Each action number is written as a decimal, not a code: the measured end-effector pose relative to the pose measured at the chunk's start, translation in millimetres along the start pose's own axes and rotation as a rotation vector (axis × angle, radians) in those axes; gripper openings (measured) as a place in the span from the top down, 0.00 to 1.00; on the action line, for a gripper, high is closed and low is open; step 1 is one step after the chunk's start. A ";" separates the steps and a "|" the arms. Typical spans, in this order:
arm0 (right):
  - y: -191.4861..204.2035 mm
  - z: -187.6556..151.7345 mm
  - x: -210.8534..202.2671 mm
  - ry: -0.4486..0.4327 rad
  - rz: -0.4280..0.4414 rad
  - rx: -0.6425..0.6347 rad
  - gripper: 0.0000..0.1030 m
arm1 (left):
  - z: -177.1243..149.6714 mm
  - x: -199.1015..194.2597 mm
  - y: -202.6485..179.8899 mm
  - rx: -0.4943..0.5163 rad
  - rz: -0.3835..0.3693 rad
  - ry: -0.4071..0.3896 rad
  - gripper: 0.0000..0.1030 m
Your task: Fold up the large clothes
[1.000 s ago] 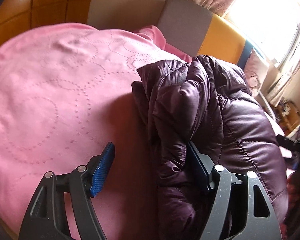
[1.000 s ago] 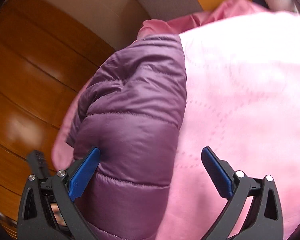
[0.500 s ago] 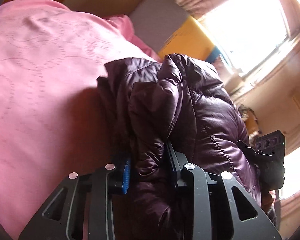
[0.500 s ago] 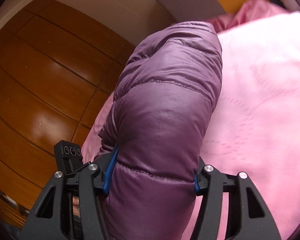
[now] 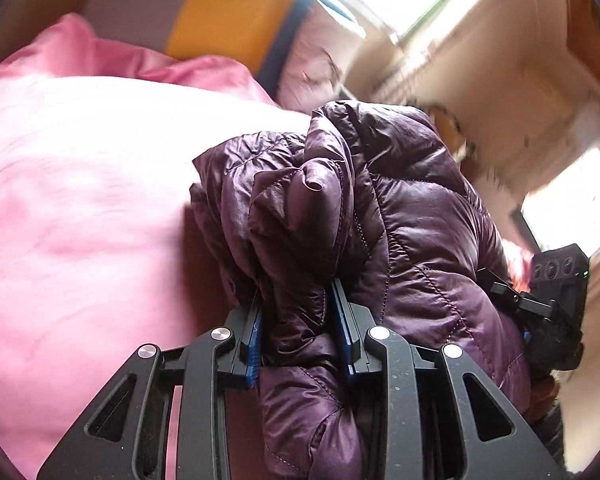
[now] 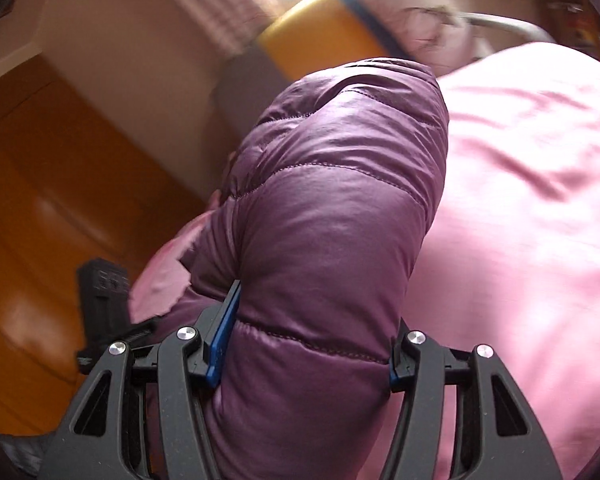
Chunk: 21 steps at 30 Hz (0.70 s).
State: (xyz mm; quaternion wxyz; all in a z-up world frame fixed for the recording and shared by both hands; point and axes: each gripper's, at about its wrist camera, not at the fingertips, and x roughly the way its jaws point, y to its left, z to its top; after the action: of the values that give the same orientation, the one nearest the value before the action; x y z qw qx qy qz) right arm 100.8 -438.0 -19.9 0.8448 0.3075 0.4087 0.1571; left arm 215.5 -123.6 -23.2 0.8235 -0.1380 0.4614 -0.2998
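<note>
Both tongs had clamped down since a second ago: left tongs (image 5: 298, 334) pinched a crumpled fold of the puffy purple quilted jacket (image 5: 380, 220), right tongs (image 6: 304, 344) squeezed its smooth bulge, bunched over the pink bedspread (image 5: 80, 200).

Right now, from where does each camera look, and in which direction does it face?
Left wrist: sits behind the left gripper, facing forward and down over the pink bedcover toward the windows; its fingers pinch a bunched fold of the purple puffer jacket; the right gripper shows at right.
Right wrist: sits behind the right gripper, facing the wooden wardrobe; it clamps a thick jacket section.
Shared: jacket, bedcover, yellow headboard.
</note>
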 end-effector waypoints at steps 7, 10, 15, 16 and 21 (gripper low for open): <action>-11.4 -19.1 -12.8 -0.026 -0.123 0.049 0.15 | -2.2 36.2 -45.4 0.145 0.168 0.061 0.70; 4.0 -13.2 -37.5 -0.091 -0.258 -0.036 0.11 | -0.4 23.4 -57.6 0.215 0.244 0.051 0.70; 54.7 -21.9 -39.4 -0.160 -0.321 -0.166 0.11 | 12.7 -9.4 -65.4 0.207 0.260 -0.042 0.70; 64.2 -28.7 -38.4 -0.158 -0.330 -0.191 0.11 | 19.0 -14.2 -64.8 0.196 0.241 -0.062 0.70; 85.6 -37.3 -3.9 -0.135 -0.370 -0.295 0.10 | 34.5 -13.7 -86.5 0.174 0.135 -0.067 0.70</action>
State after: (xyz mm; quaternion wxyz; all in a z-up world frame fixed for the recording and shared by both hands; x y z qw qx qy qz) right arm 67.8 -360.3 20.1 0.9203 0.1107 0.3734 0.0369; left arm 207.5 -184.5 48.2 0.8656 -0.0448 0.4141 -0.2779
